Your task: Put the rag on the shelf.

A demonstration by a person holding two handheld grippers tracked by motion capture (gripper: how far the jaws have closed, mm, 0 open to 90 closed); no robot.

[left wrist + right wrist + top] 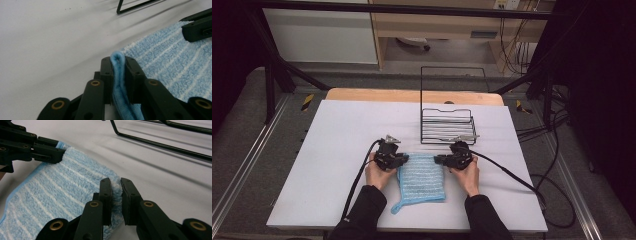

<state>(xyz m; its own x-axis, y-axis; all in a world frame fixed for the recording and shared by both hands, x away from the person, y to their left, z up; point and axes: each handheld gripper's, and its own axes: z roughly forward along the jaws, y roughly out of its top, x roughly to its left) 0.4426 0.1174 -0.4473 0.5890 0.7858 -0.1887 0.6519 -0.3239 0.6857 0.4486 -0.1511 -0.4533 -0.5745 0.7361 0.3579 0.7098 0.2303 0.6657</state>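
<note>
So, going left to right across the high view: bare stretch of white table first, then left hand coming up from the bottom edge with a black sleeve behind it. Left gripper clenched on the far left corner of the blue striped cloth, cable trailing back toward the near edge. Up close in the left gripper view, same left gripper with its jaws pinching a folded-up ridge of the cloth edge, fabric standing upright between the pads, rest of it flat on the table off to the right. Cloth itself lying flat in the middle of the table's near half, between both hands, little hanging loop at its near left corner. Right gripper next, on the far right corner of the cloth, held by the right hand. In the right gripper view, right gripper grasping the fluffy cloth corner, pads pressed into the pile on both sides. Black wire rack just beyond the right gripper, standing on the table, tall back frame sticking up.
</note>
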